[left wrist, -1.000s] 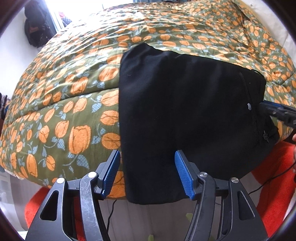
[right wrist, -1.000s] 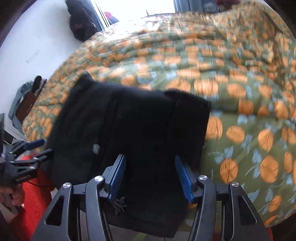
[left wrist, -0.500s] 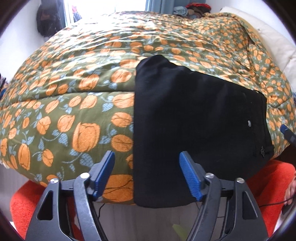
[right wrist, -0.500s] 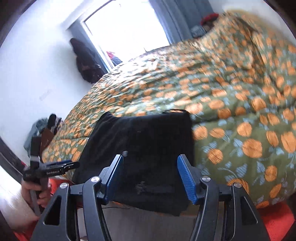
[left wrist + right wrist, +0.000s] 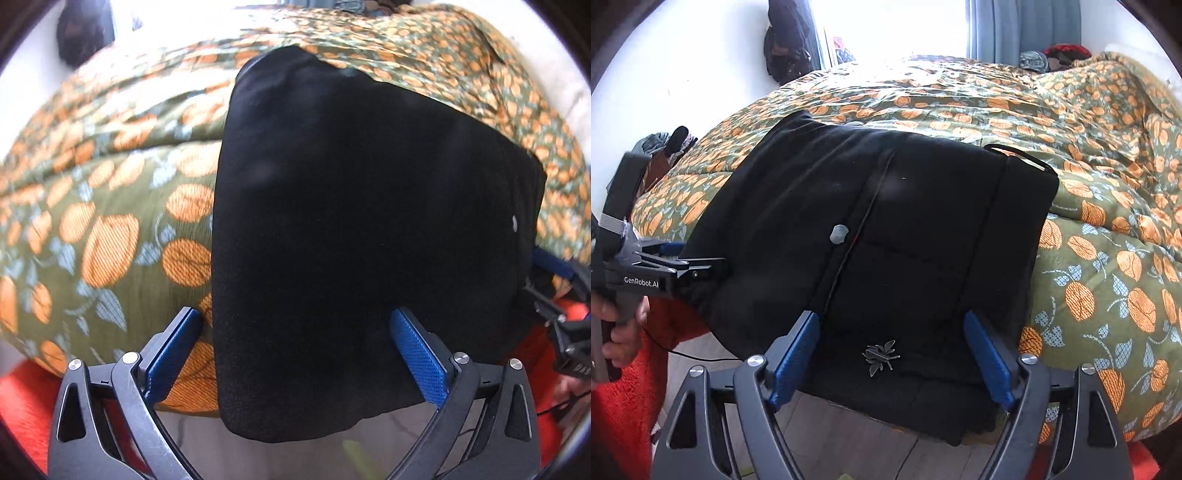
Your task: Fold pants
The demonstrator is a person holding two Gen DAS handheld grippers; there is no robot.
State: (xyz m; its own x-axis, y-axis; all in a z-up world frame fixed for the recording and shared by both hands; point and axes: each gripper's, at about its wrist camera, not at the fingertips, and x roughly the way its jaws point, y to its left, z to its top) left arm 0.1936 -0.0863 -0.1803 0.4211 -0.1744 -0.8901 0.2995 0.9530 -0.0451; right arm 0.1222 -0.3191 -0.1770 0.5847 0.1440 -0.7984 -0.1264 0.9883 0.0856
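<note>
On the orange-flowered quilt (image 5: pixel 1108 229), one pair of black pants (image 5: pixel 886 221) lies folded ahead of two spread grippers, left gripper (image 5: pixel 295 350) and right gripper (image 5: pixel 892 354).

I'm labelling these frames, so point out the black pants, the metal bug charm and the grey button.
black pants (image 5: pixel 351 240), left wrist view, middle of fabric
metal bug charm (image 5: pixel 881 357), right wrist view, its body
grey button (image 5: pixel 839 234), right wrist view, its face

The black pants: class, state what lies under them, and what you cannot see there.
The black pants lie on a green quilt with orange flowers, their near end hanging over the bed's edge above pale floor. The quilt directly beneath the pants is covered, so anything there is hidden.
</note>
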